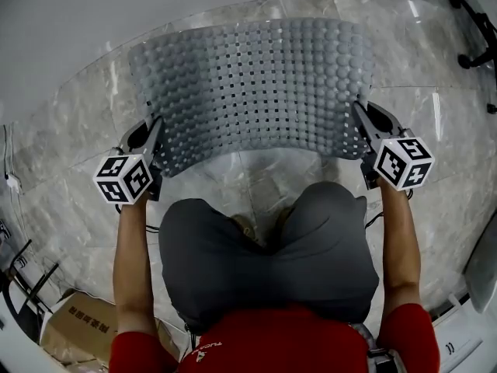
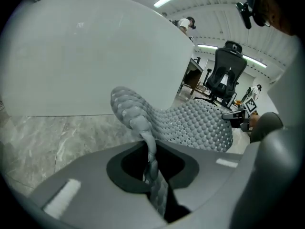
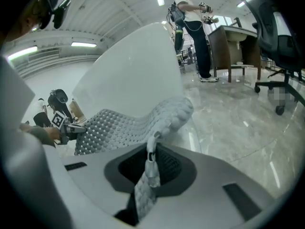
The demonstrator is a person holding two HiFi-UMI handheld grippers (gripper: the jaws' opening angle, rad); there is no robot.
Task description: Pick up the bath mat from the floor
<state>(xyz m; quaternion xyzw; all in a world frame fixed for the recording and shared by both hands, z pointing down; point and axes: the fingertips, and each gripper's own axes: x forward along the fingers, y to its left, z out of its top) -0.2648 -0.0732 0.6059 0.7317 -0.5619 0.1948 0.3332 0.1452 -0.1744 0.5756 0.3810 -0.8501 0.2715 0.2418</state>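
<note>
The grey bath mat [image 1: 252, 88], studded with round bumps and square holes, hangs stretched between both grippers above the marble floor. My left gripper [image 1: 158, 155] is shut on the mat's near left corner, my right gripper [image 1: 359, 134] on its near right corner. In the left gripper view the mat [image 2: 190, 123] runs from the pinched edge between the jaws away to the right. In the right gripper view the mat [image 3: 128, 123] sags from the jaws toward the left. The mat's far edge curls upward in the head view.
A white curved tub wall [image 1: 116, 6] rises beyond the mat. Grey marble floor [image 1: 256, 173] lies under it. A black office chair [image 3: 281, 46] stands to the right, a cardboard box [image 1: 78, 325] behind at the left. A person [image 3: 190, 13] stands at a desk far off.
</note>
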